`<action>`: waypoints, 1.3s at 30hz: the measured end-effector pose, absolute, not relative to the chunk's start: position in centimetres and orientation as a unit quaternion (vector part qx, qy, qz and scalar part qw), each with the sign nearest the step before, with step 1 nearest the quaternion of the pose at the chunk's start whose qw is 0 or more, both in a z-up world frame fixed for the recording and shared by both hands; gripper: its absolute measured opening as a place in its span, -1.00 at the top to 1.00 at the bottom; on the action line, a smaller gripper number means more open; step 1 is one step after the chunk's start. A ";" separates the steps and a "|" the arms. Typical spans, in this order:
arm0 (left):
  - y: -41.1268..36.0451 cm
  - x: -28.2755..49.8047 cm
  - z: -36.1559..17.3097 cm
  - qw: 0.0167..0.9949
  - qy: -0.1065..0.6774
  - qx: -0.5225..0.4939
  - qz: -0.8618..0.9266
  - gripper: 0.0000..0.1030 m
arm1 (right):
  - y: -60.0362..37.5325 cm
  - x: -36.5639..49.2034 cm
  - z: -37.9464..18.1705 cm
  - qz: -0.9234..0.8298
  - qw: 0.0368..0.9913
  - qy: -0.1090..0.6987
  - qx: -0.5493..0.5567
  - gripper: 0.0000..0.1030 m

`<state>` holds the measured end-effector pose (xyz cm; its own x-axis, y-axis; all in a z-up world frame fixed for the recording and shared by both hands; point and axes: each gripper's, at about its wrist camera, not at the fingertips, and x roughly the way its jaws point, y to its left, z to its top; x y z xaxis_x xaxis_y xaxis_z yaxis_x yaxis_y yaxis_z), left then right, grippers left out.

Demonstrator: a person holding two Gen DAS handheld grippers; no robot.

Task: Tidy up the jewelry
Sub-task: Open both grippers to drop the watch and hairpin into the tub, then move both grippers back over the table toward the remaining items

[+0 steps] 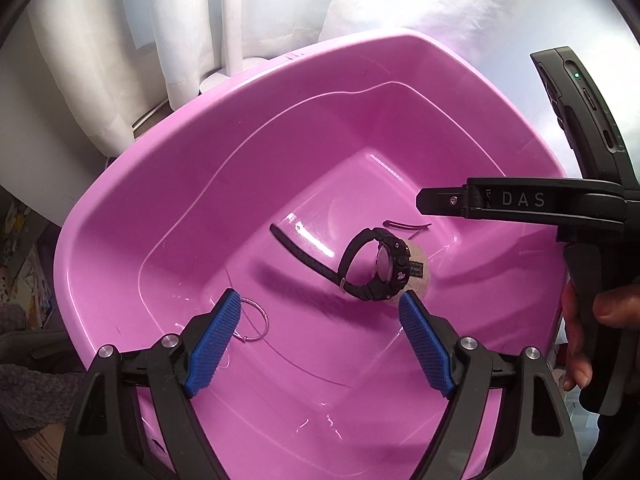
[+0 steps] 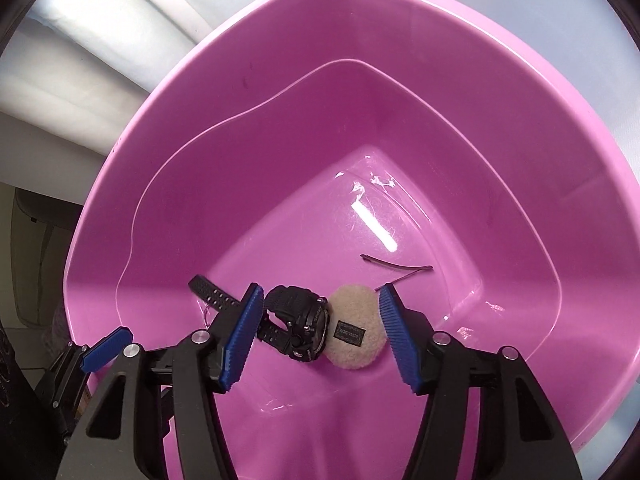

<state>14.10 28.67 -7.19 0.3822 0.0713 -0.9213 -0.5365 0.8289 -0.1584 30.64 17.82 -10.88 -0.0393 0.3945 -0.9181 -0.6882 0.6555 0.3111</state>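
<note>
A pink plastic basin (image 1: 192,168) (image 2: 192,184) fills both views. On its floor a black wristwatch (image 1: 372,268) (image 2: 296,320) leans against a round beige cushion (image 1: 421,269) (image 2: 356,332) with a small dark label. Dark hairpins (image 1: 406,226) (image 2: 396,266) lie just beyond them. A thin wire hoop (image 1: 256,322) rests beside my left gripper's left fingertip. My left gripper (image 1: 320,300) stands open over the basin floor with nothing between its pads. My right gripper (image 2: 320,292) hangs open above the watch and cushion, its blue pads clear of both. Its black body (image 1: 520,200) reaches in from the right, held by a hand (image 1: 580,320).
White curtains (image 1: 120,20) and white bedding (image 1: 460,8) lie behind the basin. Grey knitted fabric (image 1: 24,400) sits at the lower left. A blue pad of the left gripper (image 2: 106,344) shows at the right wrist view's lower left.
</note>
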 end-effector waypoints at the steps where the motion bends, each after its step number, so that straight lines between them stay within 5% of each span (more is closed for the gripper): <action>1: 28.6 14.0 -7.1 0.801 0.522 -0.221 0.190 -0.55 | 17.9 30.7 -11.1 0.396 0.682 0.603 -0.122 -0.12; 39: 26.8 8.3 -1.7 0.839 0.457 -0.184 0.232 -0.74 | 15.5 26.0 -6.7 0.397 0.743 0.520 -0.144 -0.28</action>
<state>8.27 26.75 -1.67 0.4750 0.2211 -0.8518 -0.5570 0.8249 -0.0964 26.02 15.52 -6.75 0.1443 0.4399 -0.8864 -0.7389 0.6437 0.1992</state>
